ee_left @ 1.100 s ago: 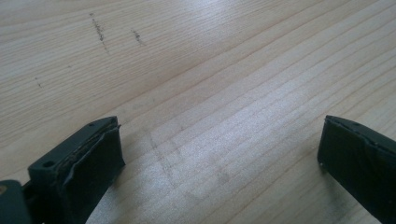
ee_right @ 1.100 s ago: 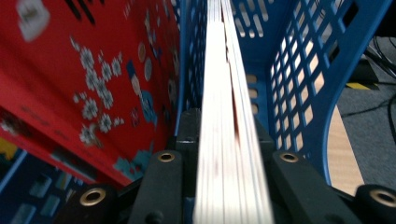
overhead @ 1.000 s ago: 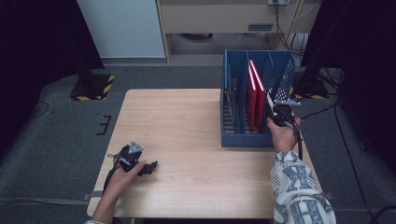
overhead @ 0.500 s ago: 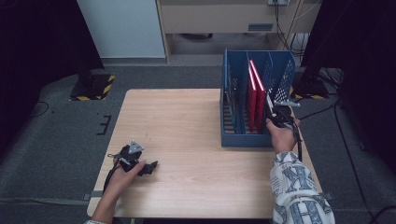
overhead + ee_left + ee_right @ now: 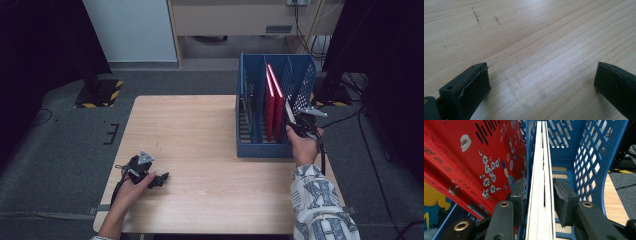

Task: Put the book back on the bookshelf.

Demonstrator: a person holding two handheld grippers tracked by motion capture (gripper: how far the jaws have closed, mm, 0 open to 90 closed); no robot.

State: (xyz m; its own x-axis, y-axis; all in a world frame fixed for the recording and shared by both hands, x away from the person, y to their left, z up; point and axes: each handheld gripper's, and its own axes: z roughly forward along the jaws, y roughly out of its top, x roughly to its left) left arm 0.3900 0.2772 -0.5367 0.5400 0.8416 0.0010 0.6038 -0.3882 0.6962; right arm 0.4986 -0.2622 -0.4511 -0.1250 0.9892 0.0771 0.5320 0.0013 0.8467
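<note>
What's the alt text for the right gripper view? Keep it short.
The right gripper has its two black jaws closed on the pale page edge of a thin book, standing upright in the blue perforated rack. A red book with white flowers and black characters leans in the compartment to the left. A strip of wooden table shows at right.

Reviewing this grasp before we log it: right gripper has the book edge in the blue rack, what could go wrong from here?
1. The right gripper pinches the thin book only by its page edge; its fingers may slip or splay the pages.
2. The red book leans against that compartment's divider; moving the thin book could snag it.
3. The left gripper rests open on the table, so nothing steadies the blue rack; it might shift.
</note>
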